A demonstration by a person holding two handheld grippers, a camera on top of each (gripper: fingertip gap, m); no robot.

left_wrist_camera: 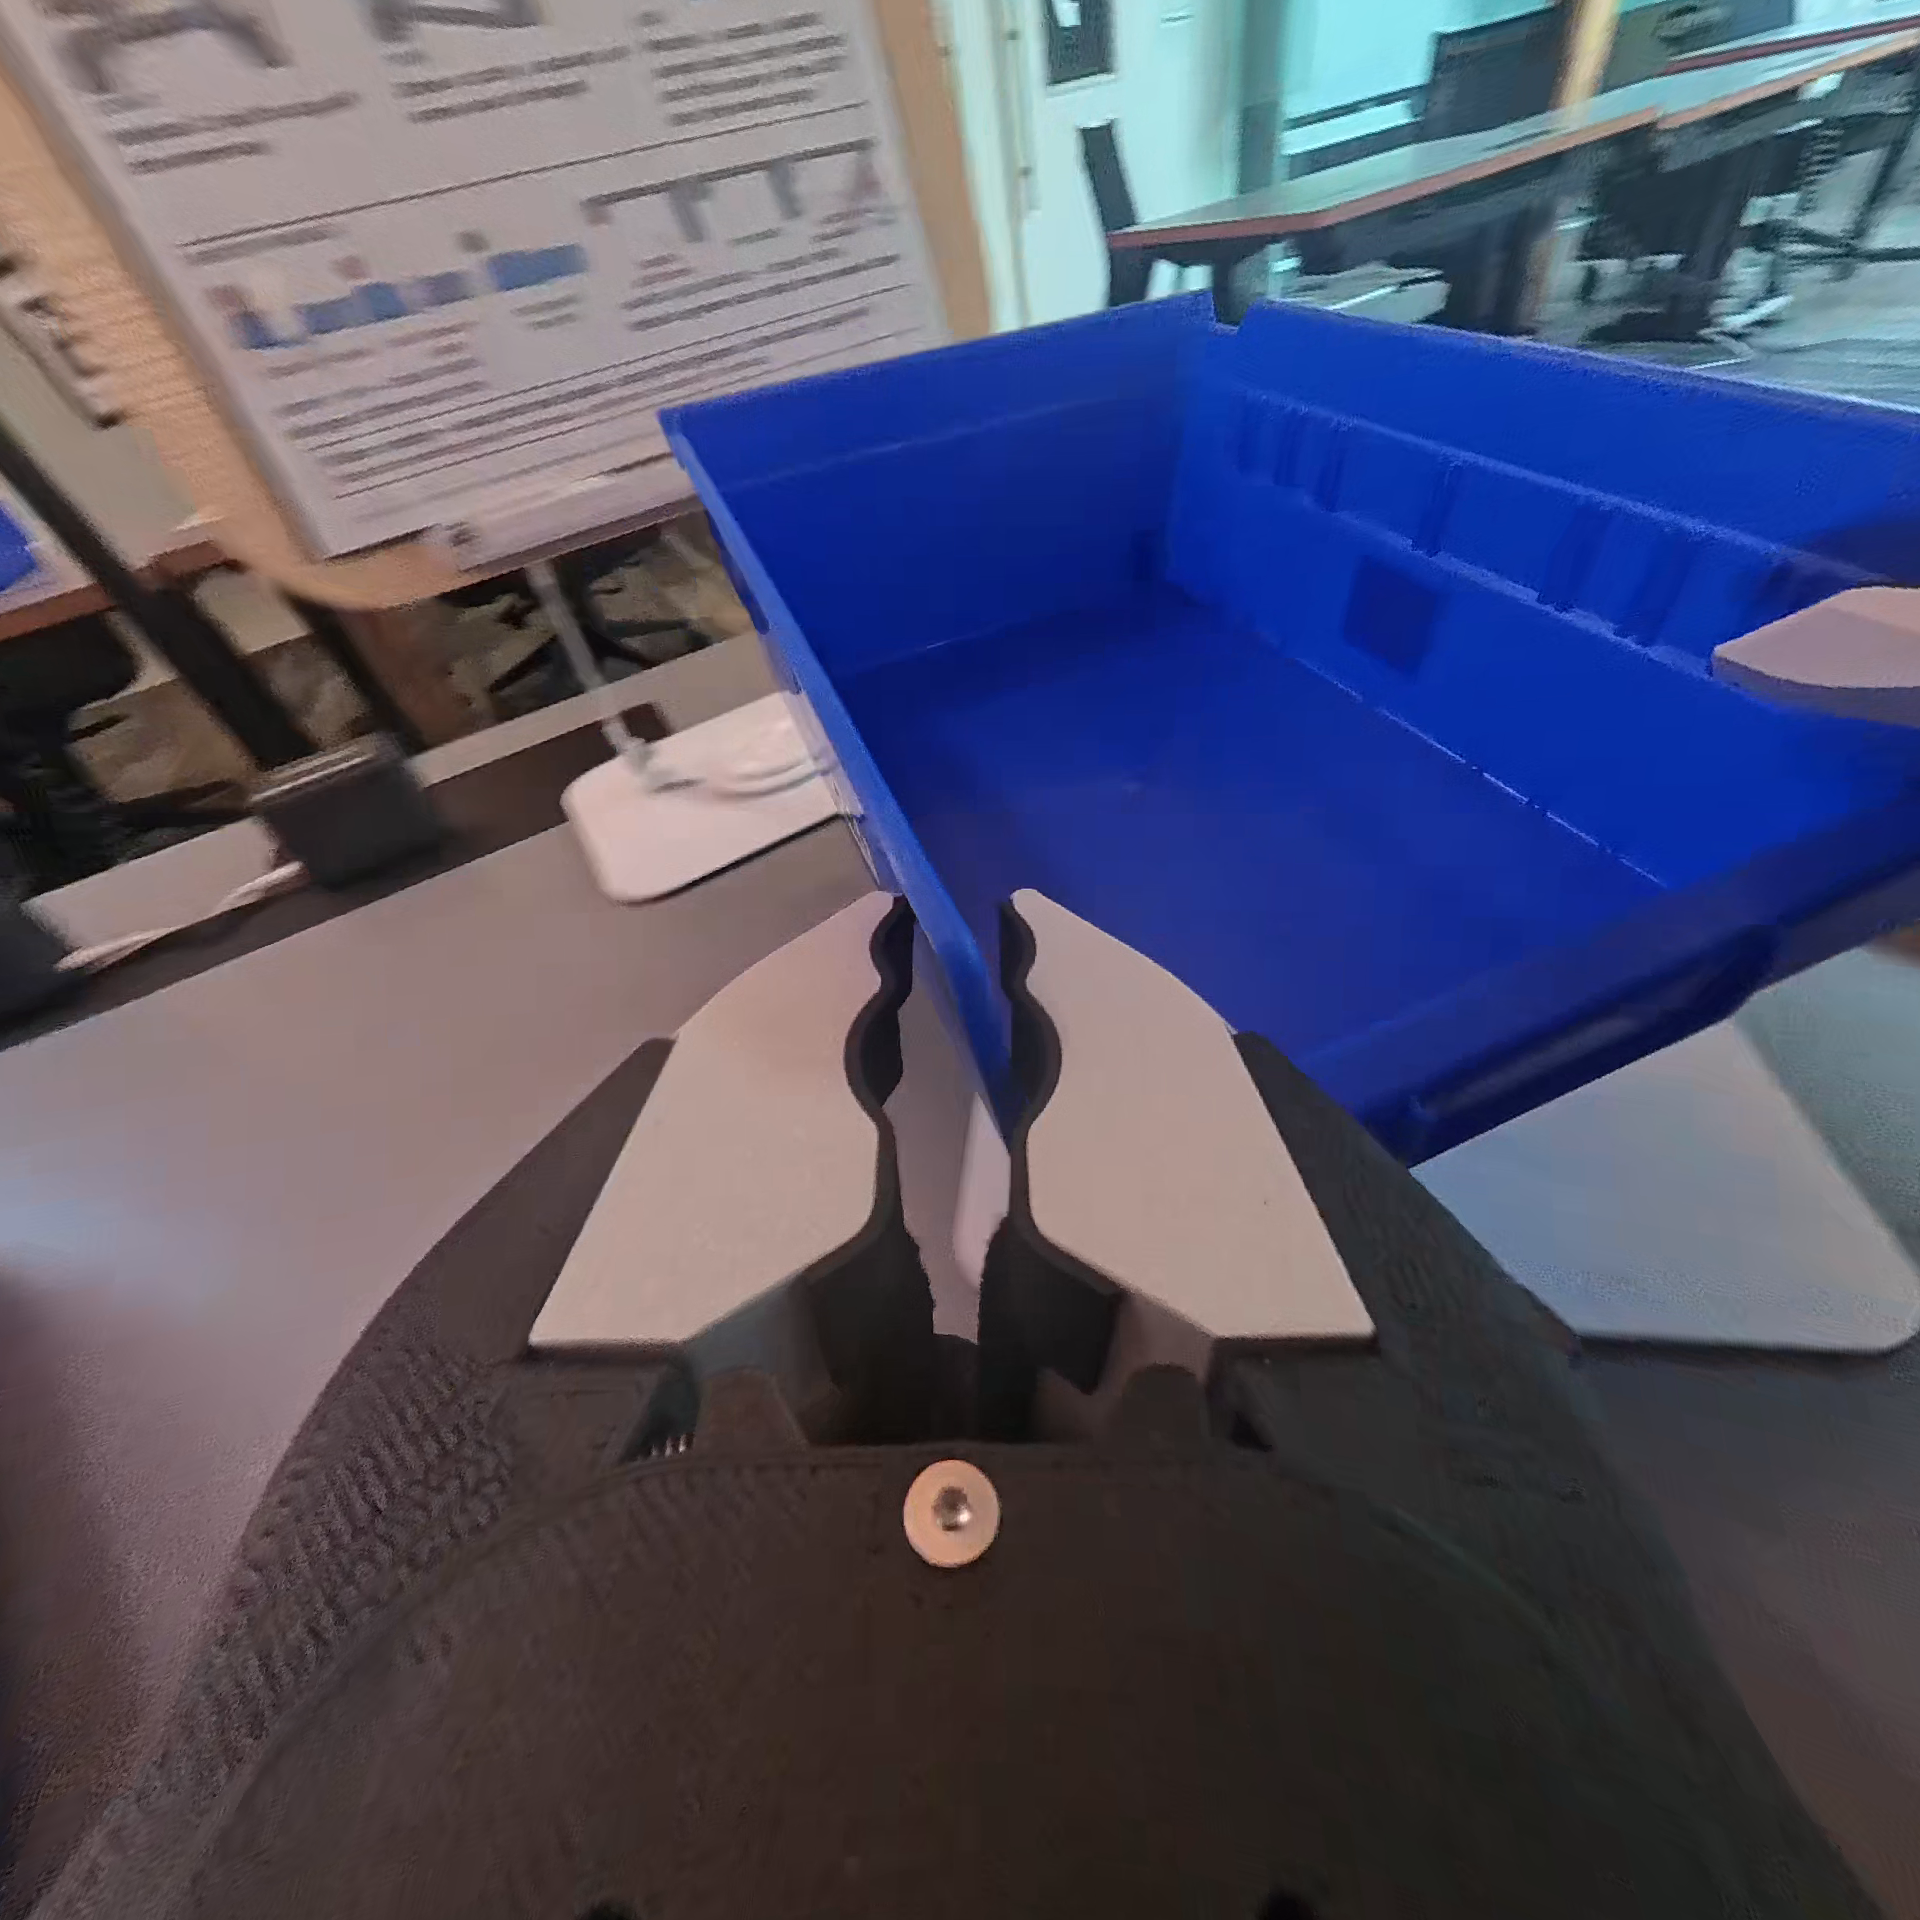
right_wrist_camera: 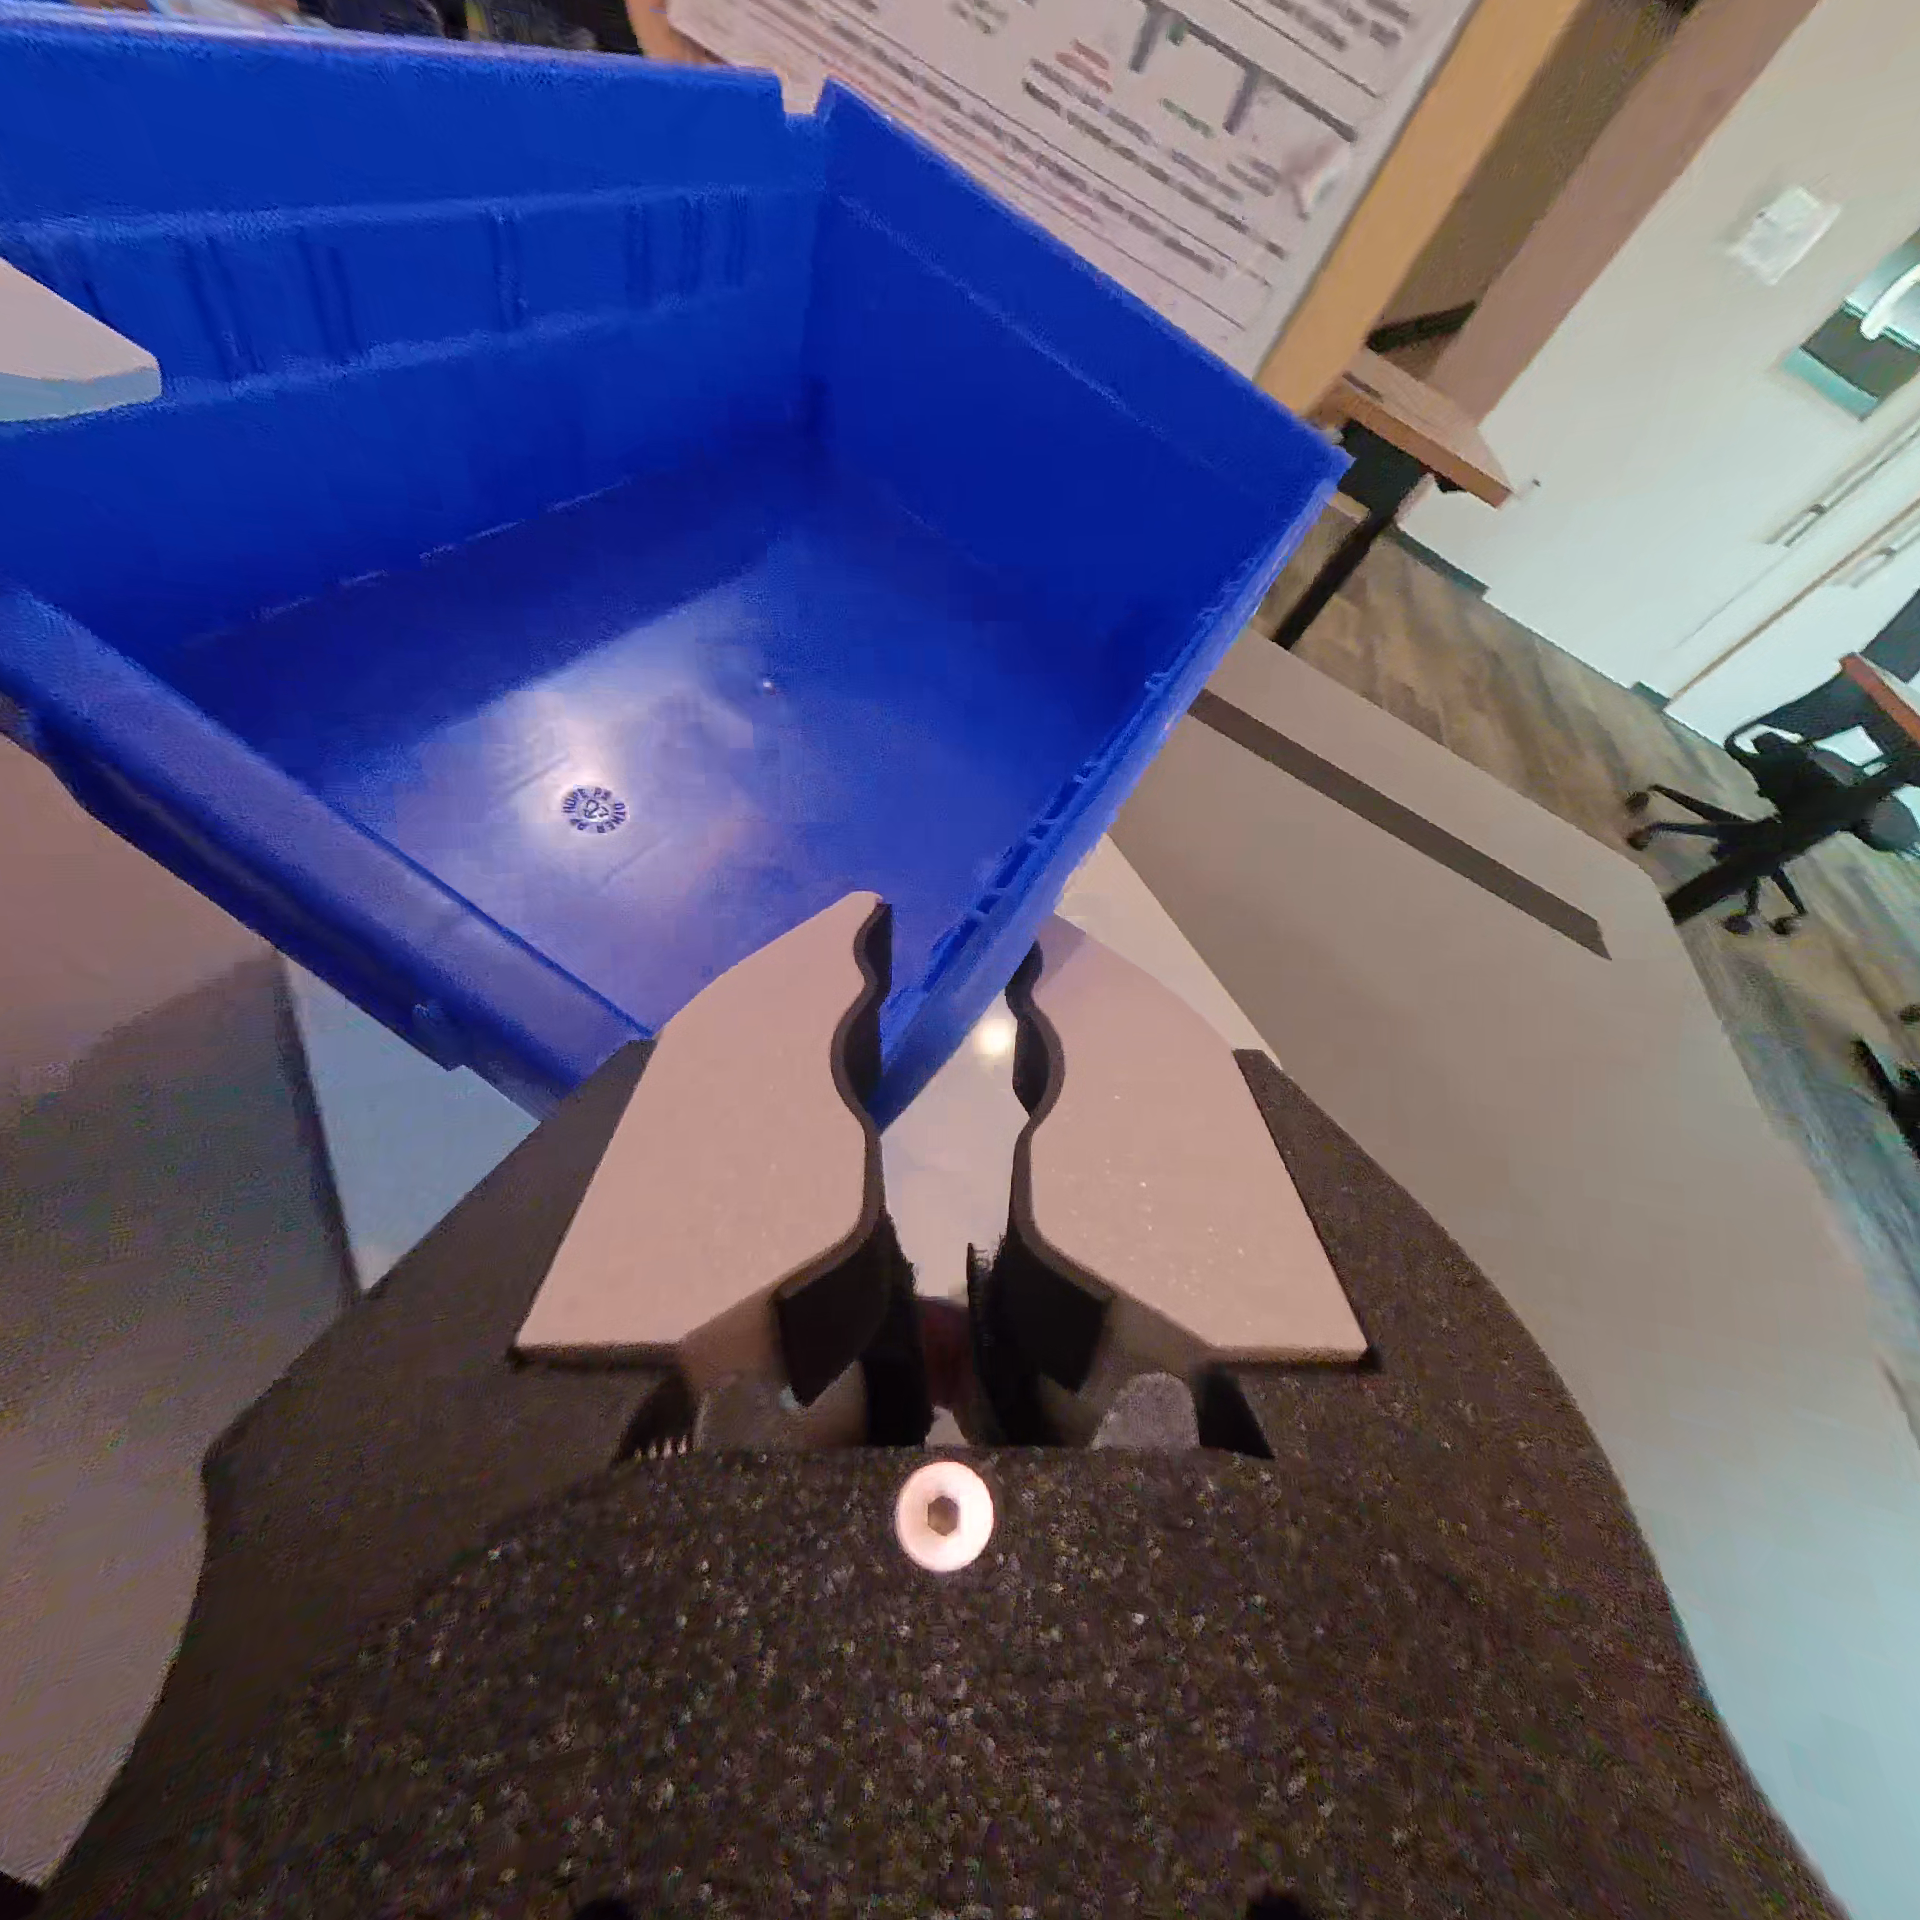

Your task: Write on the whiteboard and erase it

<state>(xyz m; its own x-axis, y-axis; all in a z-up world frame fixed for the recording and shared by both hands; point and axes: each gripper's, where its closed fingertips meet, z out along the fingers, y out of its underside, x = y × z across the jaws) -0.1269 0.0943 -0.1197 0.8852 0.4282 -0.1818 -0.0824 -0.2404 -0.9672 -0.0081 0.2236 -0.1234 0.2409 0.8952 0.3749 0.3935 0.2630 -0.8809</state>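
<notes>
Blue bin (left_wrist_camera: 1299, 727) hangs tilted above the desk (left_wrist_camera: 312, 1143): our left claw (left_wrist_camera: 954, 935) pinches its 9 o'clock wall, our right claw (right_wrist_camera: 956, 935) its 3 o'clock wall; whiteboard (left_wrist_camera: 1662, 1226) lies underneath

An office: desks (left_wrist_camera: 1455, 177), swivel chair (right_wrist_camera: 1808, 800), wall poster (left_wrist_camera: 499, 239)

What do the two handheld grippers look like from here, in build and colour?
Both match: the left gripper and right gripper each have a rough, textured black body, two flat pale grey fingers lined with wavy black pads, and one silver hex screw centred below. No cables, sleeves or hands show.
</notes>
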